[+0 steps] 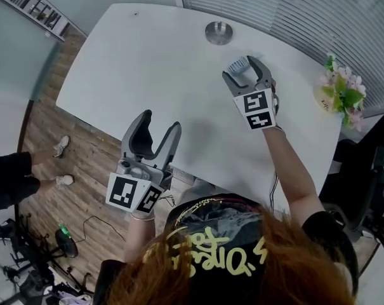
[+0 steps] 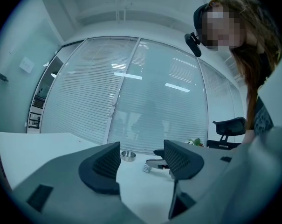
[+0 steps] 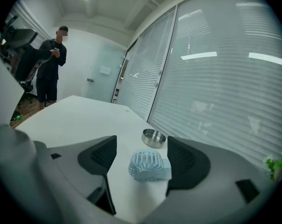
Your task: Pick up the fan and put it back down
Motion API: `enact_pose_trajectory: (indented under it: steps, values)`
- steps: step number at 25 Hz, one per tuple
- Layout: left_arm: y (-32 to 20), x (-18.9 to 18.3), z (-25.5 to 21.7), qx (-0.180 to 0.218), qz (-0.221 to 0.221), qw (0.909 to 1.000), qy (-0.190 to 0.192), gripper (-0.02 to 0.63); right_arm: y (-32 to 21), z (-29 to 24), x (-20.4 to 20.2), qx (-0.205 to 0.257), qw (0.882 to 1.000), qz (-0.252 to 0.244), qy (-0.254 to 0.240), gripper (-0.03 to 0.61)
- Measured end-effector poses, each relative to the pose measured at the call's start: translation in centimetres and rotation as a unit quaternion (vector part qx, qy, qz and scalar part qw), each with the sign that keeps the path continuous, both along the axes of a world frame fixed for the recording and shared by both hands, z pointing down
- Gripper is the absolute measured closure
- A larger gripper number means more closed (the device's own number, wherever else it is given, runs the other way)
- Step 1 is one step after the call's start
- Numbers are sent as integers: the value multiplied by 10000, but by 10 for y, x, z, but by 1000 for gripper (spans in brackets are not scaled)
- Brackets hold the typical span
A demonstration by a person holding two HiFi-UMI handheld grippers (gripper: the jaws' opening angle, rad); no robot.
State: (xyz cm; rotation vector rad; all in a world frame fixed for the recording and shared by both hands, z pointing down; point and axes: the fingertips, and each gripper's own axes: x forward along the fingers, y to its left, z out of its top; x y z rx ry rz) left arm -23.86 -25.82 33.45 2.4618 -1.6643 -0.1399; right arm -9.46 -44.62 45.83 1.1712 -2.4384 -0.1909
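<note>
- Nearest to the camera, a dark cap (image 1: 211,234) with yellow lettering was seen on the person's head.
- Just beyond it, the left gripper (image 1: 161,121) was held at the near edge of the table (image 1: 147,56). Its grey jaws stood apart and nothing was gripped between their dark ribbed pads.
- The table was white, smooth and rounded at its corners.
- Farther on, the right gripper (image 1: 242,70) was held low over the tabletop with its jaws released and spread.
- The fan (image 3: 147,166) was lying on the table between these jaws. It was nearer to the right pad, and a clear gap was left on the side of the left pad. Whether the right pad touched it could not be told.
- The fan was pale blue, seemingly plastic, with a round cage of thin ribs and a flat block-shaped part behind it.
- Beyond the fan, a small round bowl (image 1: 218,32) of shiny metal was standing, apart from the fan.
- At the table's far right edge, a bunch of pink and green flowers (image 1: 341,91) was placed.
- Behind the table, a wall of glass with horizontal blinds (image 1: 293,11) was seen.
</note>
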Motion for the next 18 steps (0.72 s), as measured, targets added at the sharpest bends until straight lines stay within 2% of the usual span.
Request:
enact_pose_trajectory:
  steps: [10,18]
  values:
    - [-8,14,-30,343,347,9988,-54,331,60,-90,-11,420,9946,-379,-875,256]
    - [-21,42,-34,454,691,9966,-51,331,96,-124,13,657,9890,-461,-1246,256]
